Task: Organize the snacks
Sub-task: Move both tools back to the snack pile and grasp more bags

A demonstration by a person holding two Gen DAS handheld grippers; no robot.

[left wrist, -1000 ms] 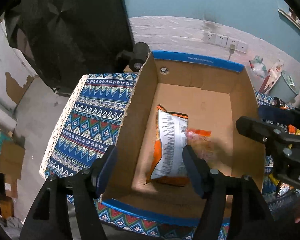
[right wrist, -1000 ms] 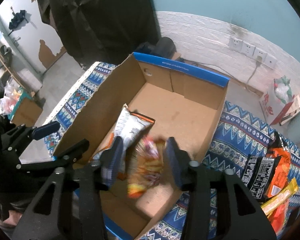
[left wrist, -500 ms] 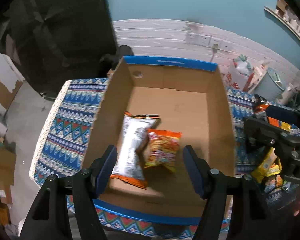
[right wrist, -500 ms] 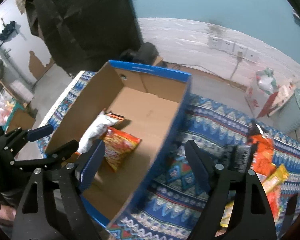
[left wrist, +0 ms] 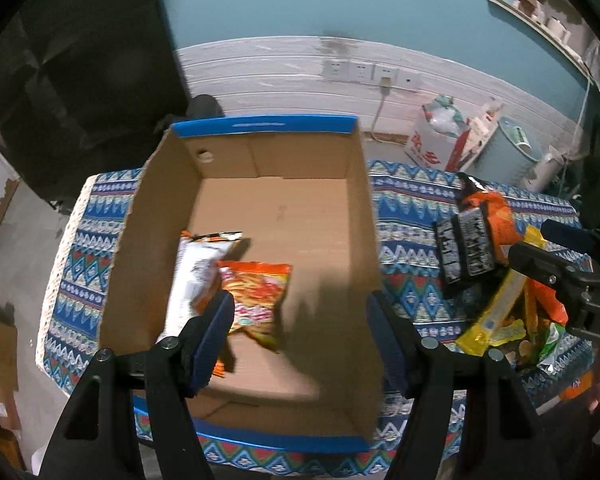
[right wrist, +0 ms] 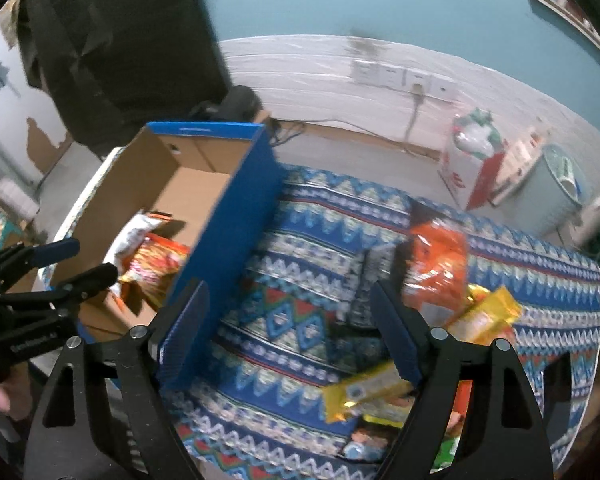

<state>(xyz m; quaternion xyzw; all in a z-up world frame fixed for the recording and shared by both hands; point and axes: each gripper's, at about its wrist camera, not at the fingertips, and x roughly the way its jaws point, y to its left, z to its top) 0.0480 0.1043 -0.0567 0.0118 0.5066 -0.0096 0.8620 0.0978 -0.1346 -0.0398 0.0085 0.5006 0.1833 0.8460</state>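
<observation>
Orange snack bag (left wrist: 256, 300) now flat on the floor of the cardboard box (left wrist: 352, 216), lower left of centre in the left wrist view, overlapping the white packet (left wrist: 192, 276) beside it; a second ago still between the fingers of the right tool (right wrist: 290, 334), blurred, above the box. Since then swung rightward off the box, out over the patterned cloth on the table (right wrist: 324, 216), jaws having just been opening, now spread wide with nothing between them. Left tool (left wrist: 300, 338) above the near end of the box, jaws moderately apart and empty, view shifted so the box sits more centred than before. On the right tool's body, lower right of the left wrist view, only the letters "DA" legible; print on the black-and-orange bag (left wrist: 466, 248) and on the white packet too small to read. Yellow wrapper (right wrist: 380, 390) and the rest of the snack pile at lower right of the right wrist view, partly hidden by the right-hand finger. Blue box wall close against the left-hand finger. Wall sockets (left wrist: 368, 72) along the white panelling behind.
</observation>
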